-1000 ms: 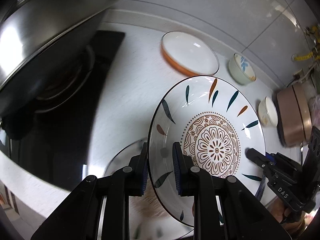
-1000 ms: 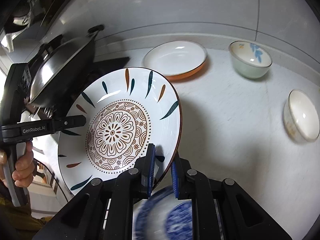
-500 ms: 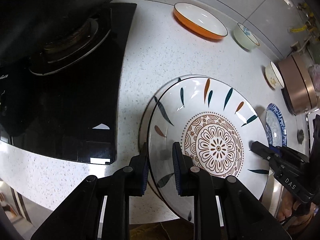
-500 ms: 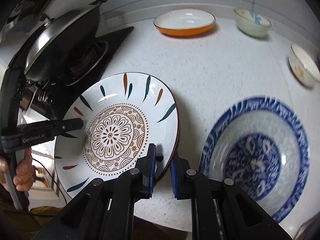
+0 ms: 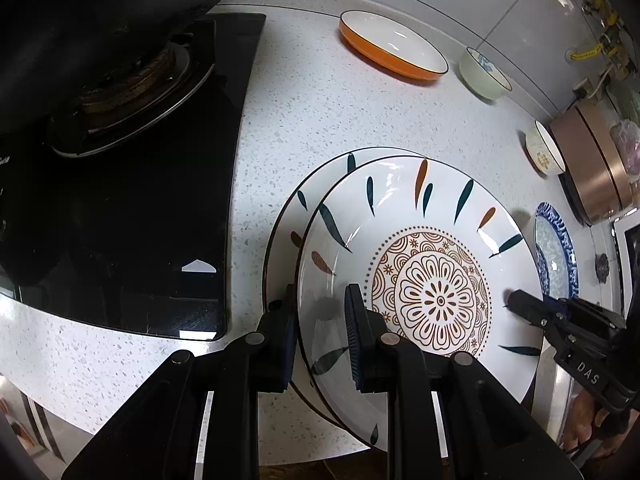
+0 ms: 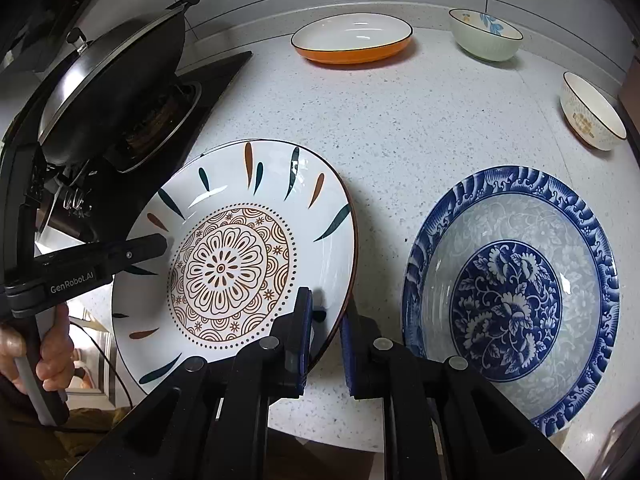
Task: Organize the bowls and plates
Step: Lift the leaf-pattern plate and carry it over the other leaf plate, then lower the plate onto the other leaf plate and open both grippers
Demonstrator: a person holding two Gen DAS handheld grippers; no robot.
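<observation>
Both hand-held grippers clench the white leaf-and-mandala plate (image 5: 420,276) by opposite rims: left hand-held gripper (image 5: 322,336), right hand-held gripper (image 6: 325,328). It hangs near the worktop's (image 6: 400,120) front edge, over a matching patterned plate (image 5: 286,216), offset toward the right.

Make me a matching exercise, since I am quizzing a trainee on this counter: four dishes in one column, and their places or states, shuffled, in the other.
Things:
1. flower-patterned plate
2. blue-and-white bowl
3. orange dish
4. black wok

Places or states:
A. on the stove burner
B. clamped at its rim by both grippers
C. at the back of the counter, by the wall
D. on the counter just right of the gripped plate

Pairs: 1-B, 2-D, 3-C, 4-A
</observation>
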